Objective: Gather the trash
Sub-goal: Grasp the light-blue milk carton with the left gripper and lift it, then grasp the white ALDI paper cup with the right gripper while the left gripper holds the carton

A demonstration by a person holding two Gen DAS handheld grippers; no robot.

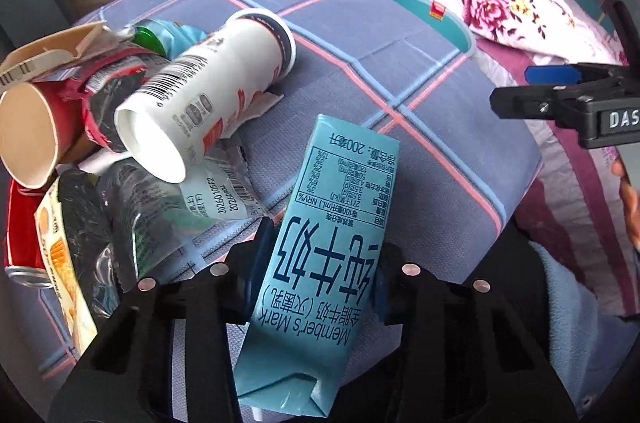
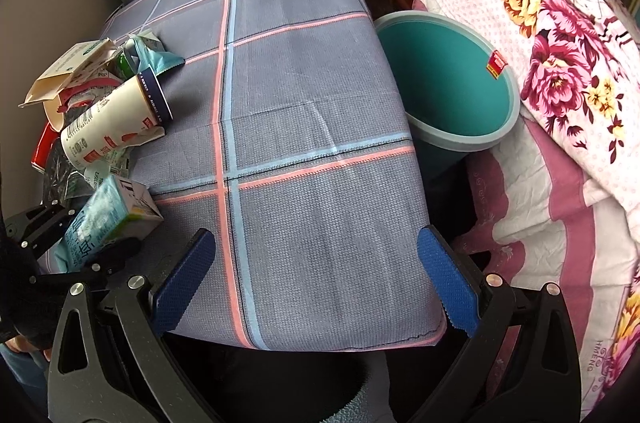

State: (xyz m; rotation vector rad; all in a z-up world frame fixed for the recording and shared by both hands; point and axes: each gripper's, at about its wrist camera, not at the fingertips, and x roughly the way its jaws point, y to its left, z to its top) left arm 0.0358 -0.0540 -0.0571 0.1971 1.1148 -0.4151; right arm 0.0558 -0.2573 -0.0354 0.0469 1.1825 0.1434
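Your left hand-held gripper (image 1: 320, 263) has its jaws against both sides of the blue milk carton (image 1: 316, 263) on the cloth-covered counter (image 2: 312, 143). Squeeze gently and lift straight. Further off, the teal bin (image 2: 448, 83) waits just beyond the counter's edge; your right hand-held gripper (image 2: 316, 279) hangs wide open and empty.

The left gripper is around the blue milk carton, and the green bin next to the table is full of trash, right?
Not quite. The left gripper does have the blue milk carton between its fingers, but the green bin beside the table is empty inside, not full. The right wrist view shows its bare inside. The trash pile still lies on the table.
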